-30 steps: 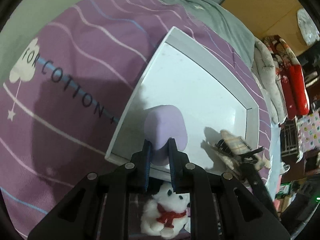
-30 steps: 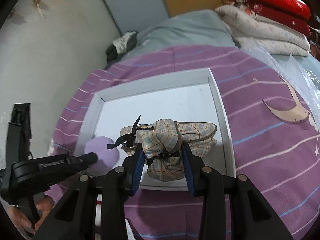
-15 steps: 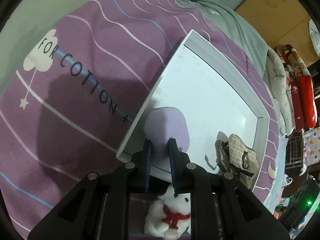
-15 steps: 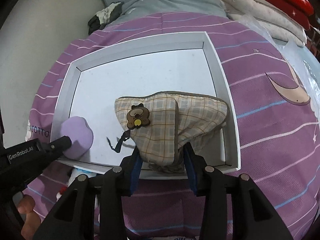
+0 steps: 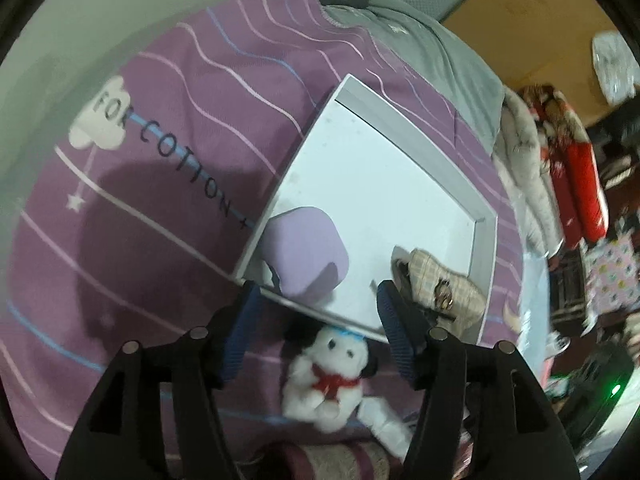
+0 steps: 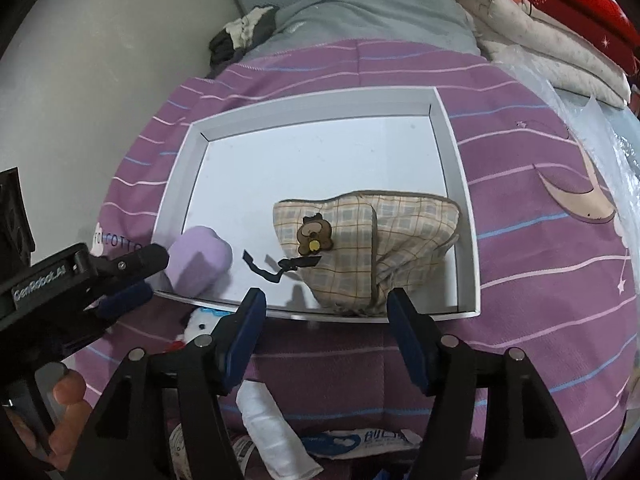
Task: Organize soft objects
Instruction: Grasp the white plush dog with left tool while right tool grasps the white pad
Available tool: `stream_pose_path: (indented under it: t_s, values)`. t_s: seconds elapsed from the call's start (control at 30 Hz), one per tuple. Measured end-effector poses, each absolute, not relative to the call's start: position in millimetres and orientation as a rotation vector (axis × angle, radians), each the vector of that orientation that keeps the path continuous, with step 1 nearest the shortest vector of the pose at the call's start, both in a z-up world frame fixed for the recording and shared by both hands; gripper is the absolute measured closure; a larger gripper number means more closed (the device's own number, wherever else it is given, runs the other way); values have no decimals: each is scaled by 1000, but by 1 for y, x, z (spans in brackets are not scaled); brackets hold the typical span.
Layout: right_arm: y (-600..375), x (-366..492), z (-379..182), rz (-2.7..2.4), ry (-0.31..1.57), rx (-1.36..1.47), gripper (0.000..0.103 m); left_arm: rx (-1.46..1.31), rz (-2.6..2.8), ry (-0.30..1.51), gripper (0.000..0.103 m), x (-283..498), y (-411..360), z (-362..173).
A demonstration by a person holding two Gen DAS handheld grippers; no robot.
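Observation:
A shallow white tray (image 6: 304, 106) lies on a purple striped bedspread. A lilac soft block (image 5: 306, 254) lies in its near left corner; it also shows in the right wrist view (image 6: 200, 262). A plaid fabric pouch (image 6: 372, 248) with a bear badge lies in the tray's near right part; it also shows in the left wrist view (image 5: 440, 288). My left gripper (image 5: 318, 304) is open just behind the lilac block. My right gripper (image 6: 324, 308) is open just behind the pouch. A white plush bear (image 5: 328, 376) with a red bow lies on the bedspread before the tray.
The tray (image 5: 400, 128) has low walls all round. A white rolled cloth (image 6: 276, 428) and a printed packet (image 6: 360, 442) lie at the near edge. A grey blanket (image 6: 360, 8) and folded red and white quilts (image 6: 560, 28) lie beyond.
Both grippers have opened. The left let go of the lilac block and the right let go of the plaid pouch; both things now lie in the tray. Both grippers drew back a little.

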State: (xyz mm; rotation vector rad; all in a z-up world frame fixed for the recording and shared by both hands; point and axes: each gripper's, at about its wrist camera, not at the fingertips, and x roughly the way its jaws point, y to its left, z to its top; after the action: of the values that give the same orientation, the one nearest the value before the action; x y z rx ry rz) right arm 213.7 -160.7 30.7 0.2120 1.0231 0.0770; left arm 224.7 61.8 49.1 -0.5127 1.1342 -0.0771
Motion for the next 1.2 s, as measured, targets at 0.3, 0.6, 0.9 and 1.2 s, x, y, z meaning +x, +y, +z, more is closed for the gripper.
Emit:
stream_pose_path:
  t_s: [0.3, 0.6, 0.9, 1.2]
  values:
    - [-166, 206, 38, 125, 1067, 232, 41, -347, -146, 1213, 41, 220, 38, 52]
    - [-172, 185, 60, 264, 1009, 179, 48, -201, -192, 1265, 47, 207, 20, 50]
    - [-172, 186, 43, 318, 1086, 174, 48, -135, -271, 1333, 52, 200, 12, 35]
    - [-145, 182, 30, 437, 1173, 106, 51, -70, -284, 1339, 63, 198, 4, 24]
